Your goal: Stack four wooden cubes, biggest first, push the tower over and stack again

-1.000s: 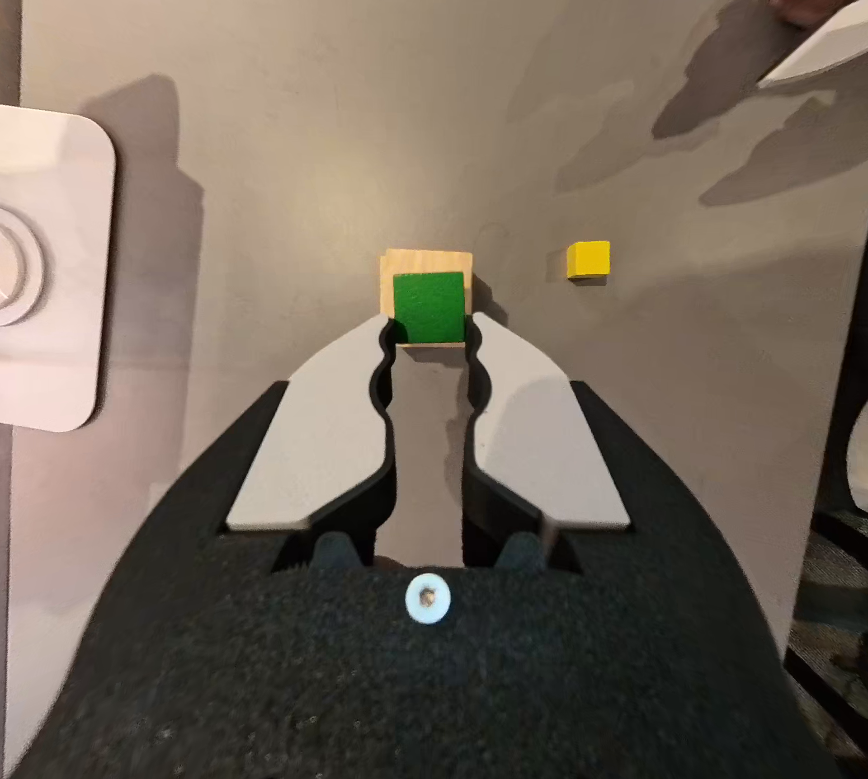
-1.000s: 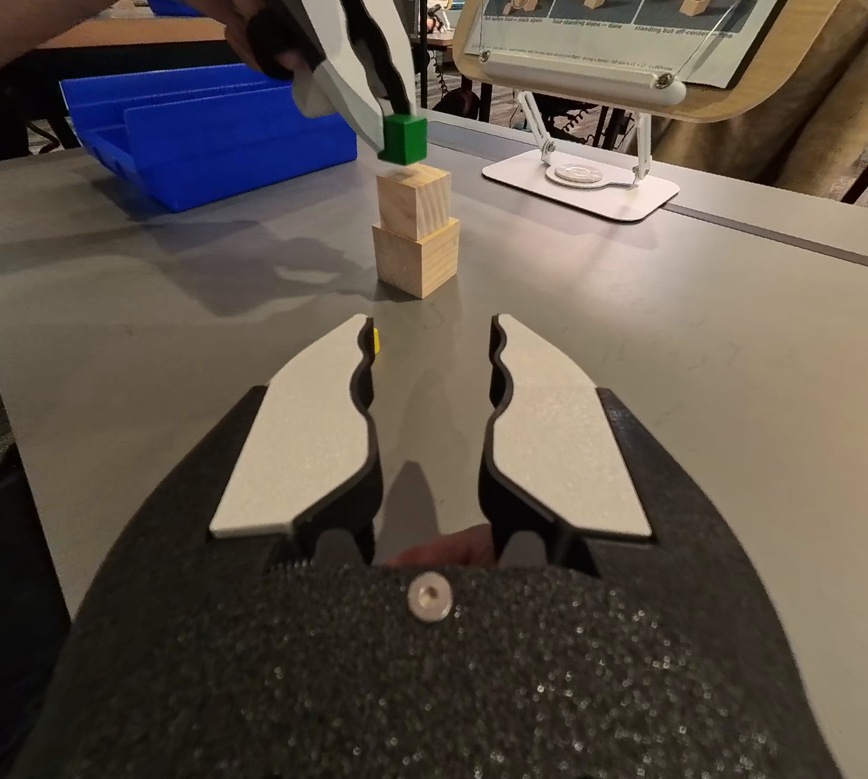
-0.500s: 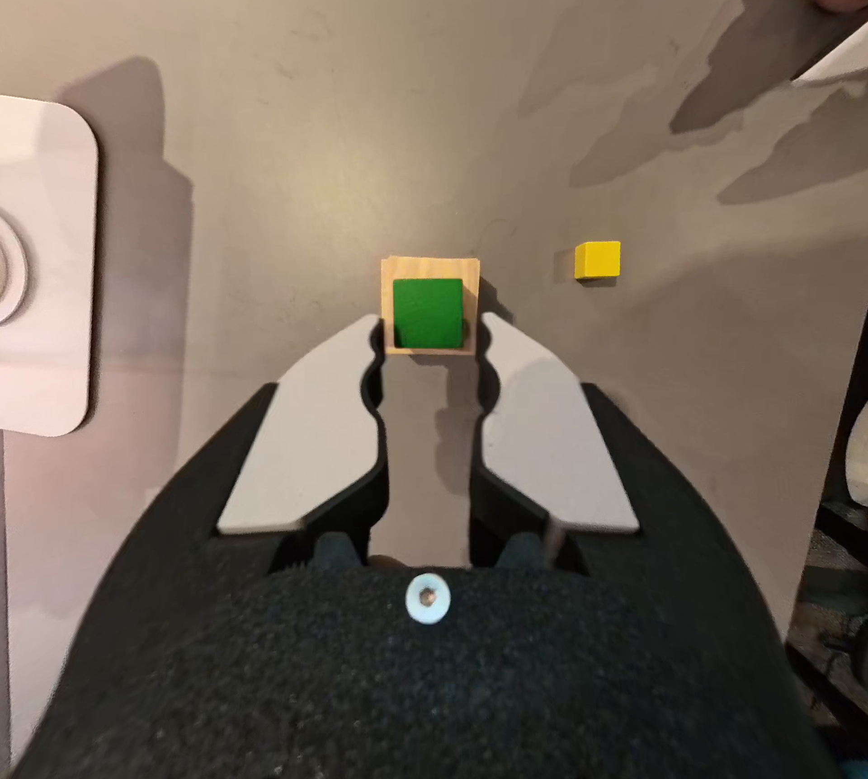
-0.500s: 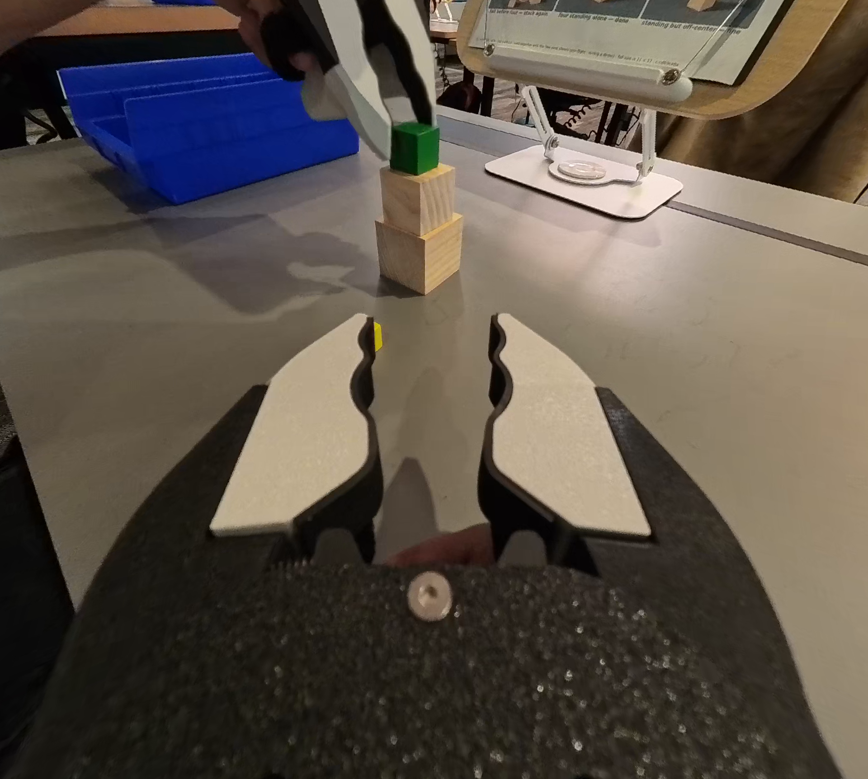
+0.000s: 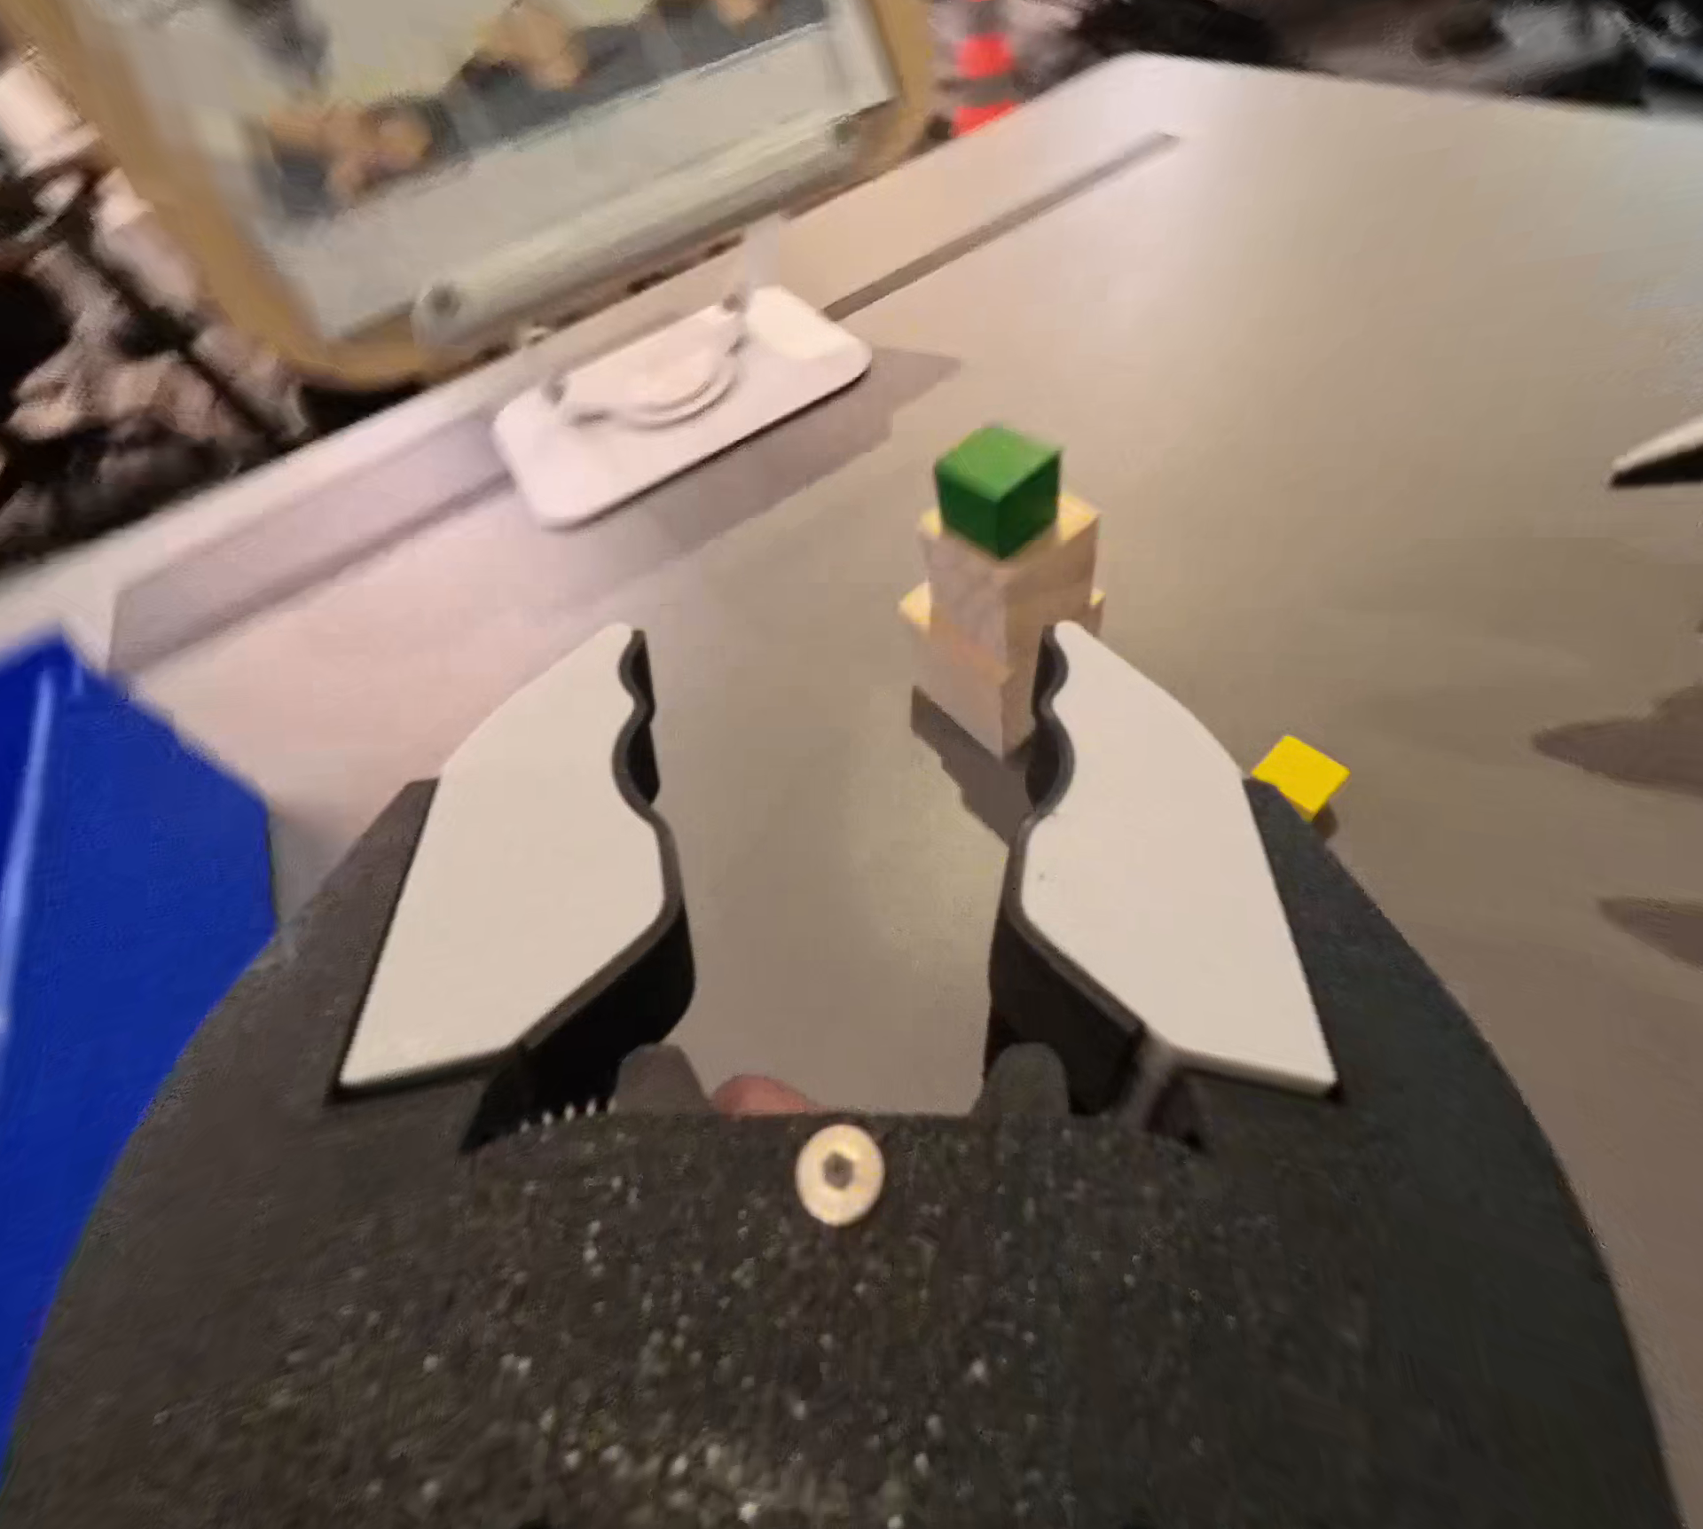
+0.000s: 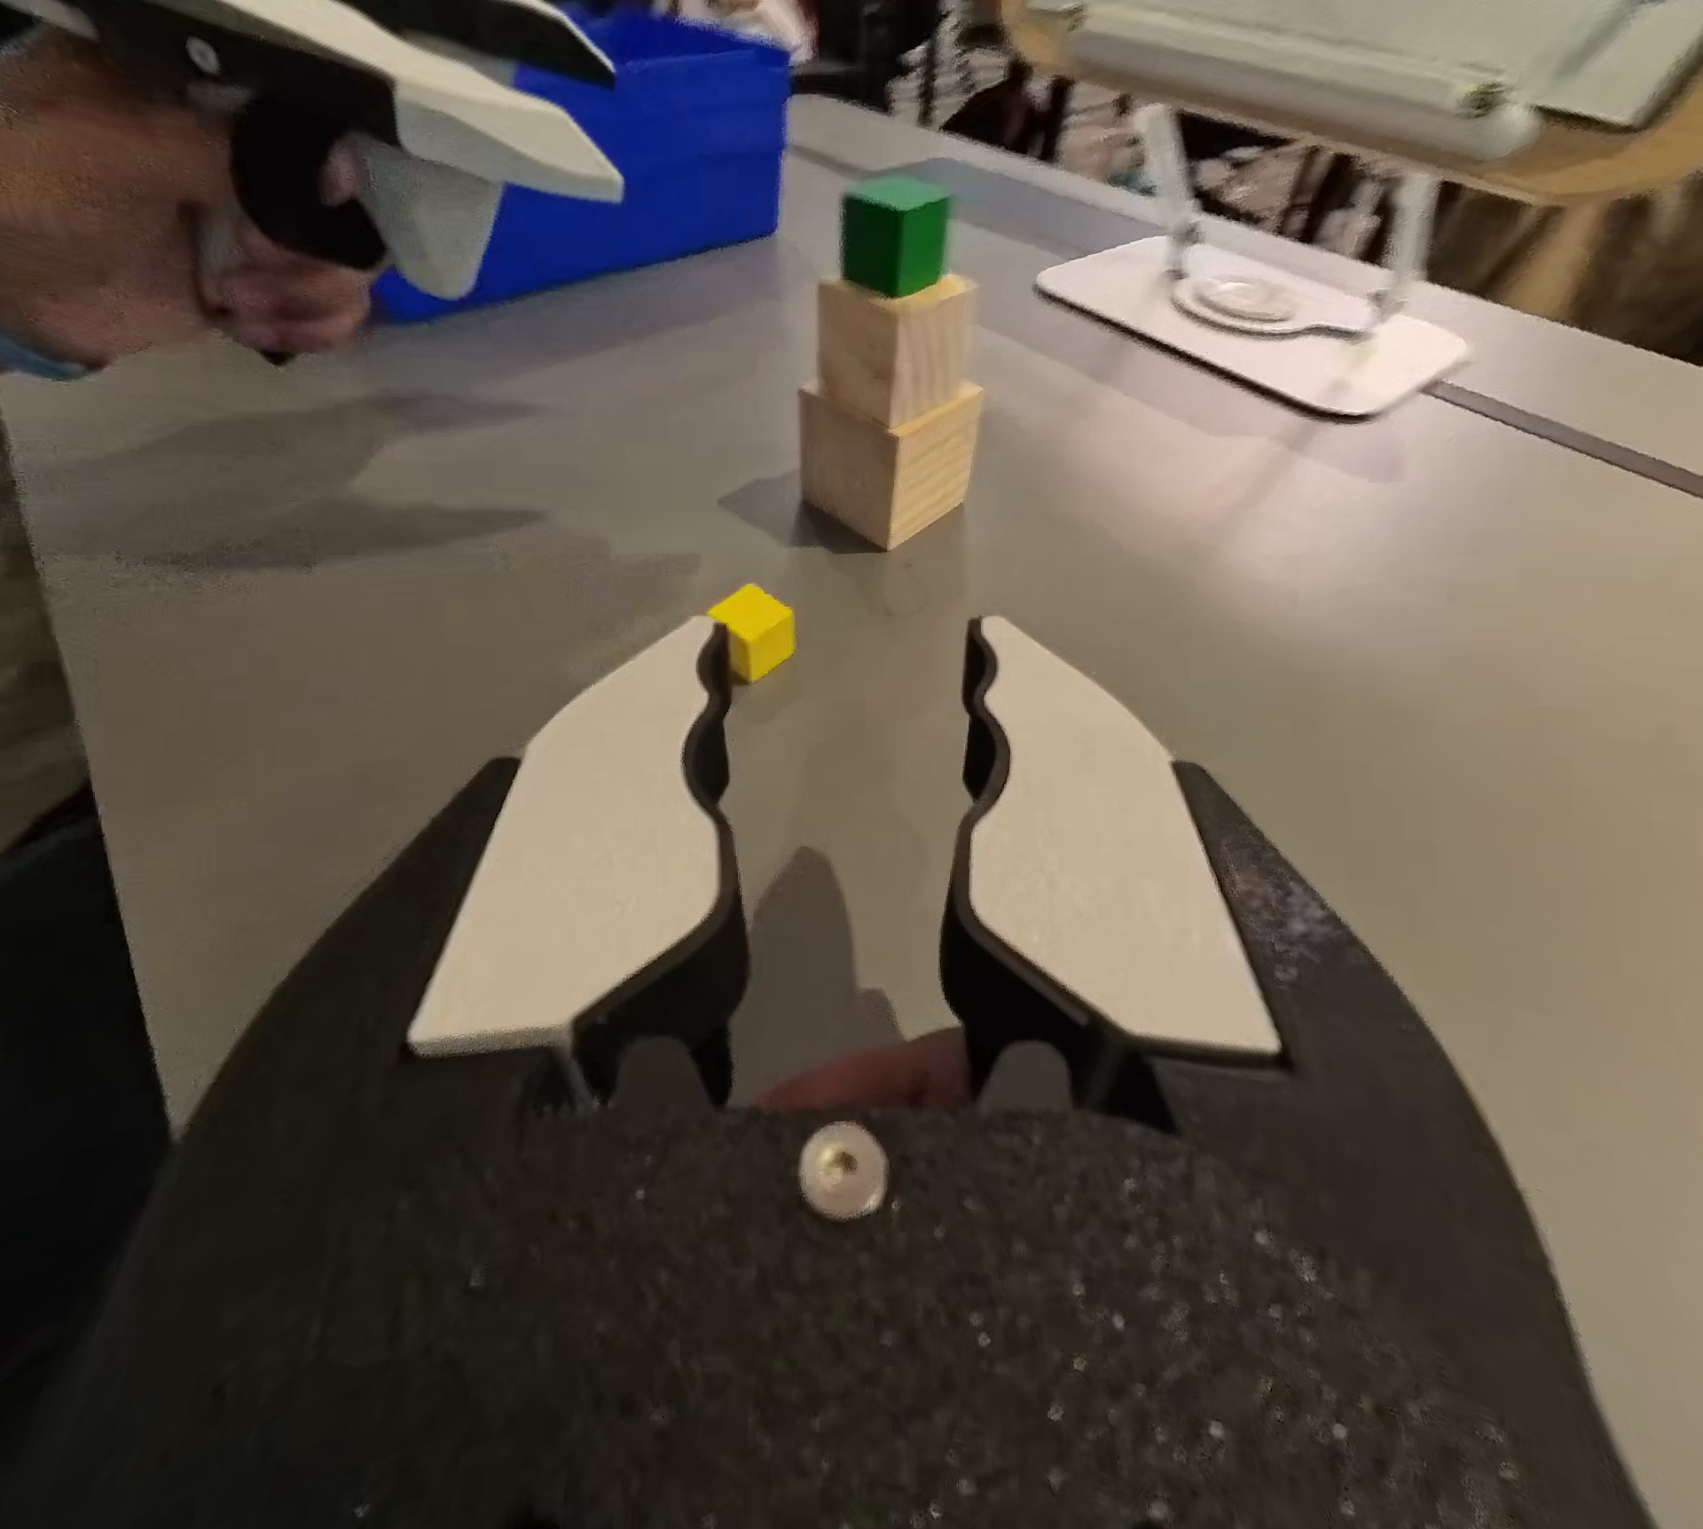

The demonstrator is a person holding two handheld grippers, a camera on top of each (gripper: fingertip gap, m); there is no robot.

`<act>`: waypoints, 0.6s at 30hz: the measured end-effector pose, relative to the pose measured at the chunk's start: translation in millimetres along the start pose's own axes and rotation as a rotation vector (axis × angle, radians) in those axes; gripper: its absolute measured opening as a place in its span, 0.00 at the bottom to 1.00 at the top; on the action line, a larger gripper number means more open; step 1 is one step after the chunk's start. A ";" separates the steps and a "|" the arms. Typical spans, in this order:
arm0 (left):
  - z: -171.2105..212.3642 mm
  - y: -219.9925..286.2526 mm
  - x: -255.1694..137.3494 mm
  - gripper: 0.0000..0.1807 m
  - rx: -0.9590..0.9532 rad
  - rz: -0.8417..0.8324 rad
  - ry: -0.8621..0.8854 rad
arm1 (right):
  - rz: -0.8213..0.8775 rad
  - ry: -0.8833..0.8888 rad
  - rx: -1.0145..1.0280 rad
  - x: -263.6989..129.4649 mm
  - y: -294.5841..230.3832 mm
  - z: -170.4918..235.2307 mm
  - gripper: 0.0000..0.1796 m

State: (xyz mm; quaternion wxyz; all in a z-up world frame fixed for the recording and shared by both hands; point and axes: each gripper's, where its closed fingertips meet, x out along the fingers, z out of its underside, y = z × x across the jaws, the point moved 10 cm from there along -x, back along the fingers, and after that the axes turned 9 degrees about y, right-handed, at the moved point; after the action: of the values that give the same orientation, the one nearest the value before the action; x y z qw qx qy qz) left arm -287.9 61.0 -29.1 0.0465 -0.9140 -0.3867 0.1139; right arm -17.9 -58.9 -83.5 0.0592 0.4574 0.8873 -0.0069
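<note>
A tower of three cubes stands on the grey table: a large plain wooden cube [image 6: 889,467] at the bottom, a smaller plain wooden cube [image 6: 894,351] on it, and a green cube [image 6: 894,234] on top. It also shows in the left wrist view, green cube [image 5: 997,490] uppermost. A small yellow cube [image 6: 754,630] lies alone on the table, just past my right gripper's left fingertip; it shows in the left wrist view too [image 5: 1299,773]. My right gripper [image 6: 840,637] is open and empty. My left gripper [image 5: 843,642] is open and empty, drawn back from the tower.
A blue bin [image 6: 645,149] stands at the back left, also at the left edge of the left wrist view [image 5: 101,886]. A wood-framed instruction board on a white stand [image 6: 1262,324] sits at the back right. A hand holds the left gripper [image 6: 516,103]. To the green cube [image 6: 894,234]: left tips about 7 cm, right tips about 15 cm.
My left gripper let go of the green cube on top of the tower, opened wide and pulled back, tilting from looking straight down to level. My right gripper moved closer to the yellow cube.
</note>
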 end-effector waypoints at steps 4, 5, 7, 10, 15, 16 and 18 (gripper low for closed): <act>54.3 18.1 -30.7 0.42 -0.163 -0.149 0.016 | -0.299 -0.214 -0.244 32.8 -4.0 -19.8 0.26; 58.2 19.8 -33.9 0.42 -0.168 -0.162 0.011 | -0.348 -0.270 -0.339 44.0 -5.8 -27.1 0.26; 58.3 20.9 -40.2 0.42 -0.160 -0.199 0.037 | -0.439 -0.418 -0.486 68.2 -7.4 -35.8 0.22; 56.6 24.4 -49.4 0.37 -0.145 -0.224 0.115 | -0.559 -0.645 -0.547 100.1 -6.7 -35.7 0.23; 56.0 30.9 -53.1 0.37 -0.100 -0.210 0.138 | -0.663 -0.858 -0.590 123.2 -15.8 -23.1 0.23; 56.2 31.9 -53.0 0.38 -0.090 -0.209 0.134 | -0.669 -0.871 -0.593 126.2 -18.1 -19.6 0.23; 56.0 33.7 -53.2 0.38 -0.075 -0.205 0.138 | -0.673 -0.903 -0.614 130.0 -20.5 -13.0 0.12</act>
State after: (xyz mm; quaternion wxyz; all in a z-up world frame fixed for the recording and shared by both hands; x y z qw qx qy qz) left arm -314.0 -0.8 -80.1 0.0501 -0.8763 -0.4781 0.0309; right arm -110.5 35.5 -85.9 0.5498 0.0681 0.8316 0.0375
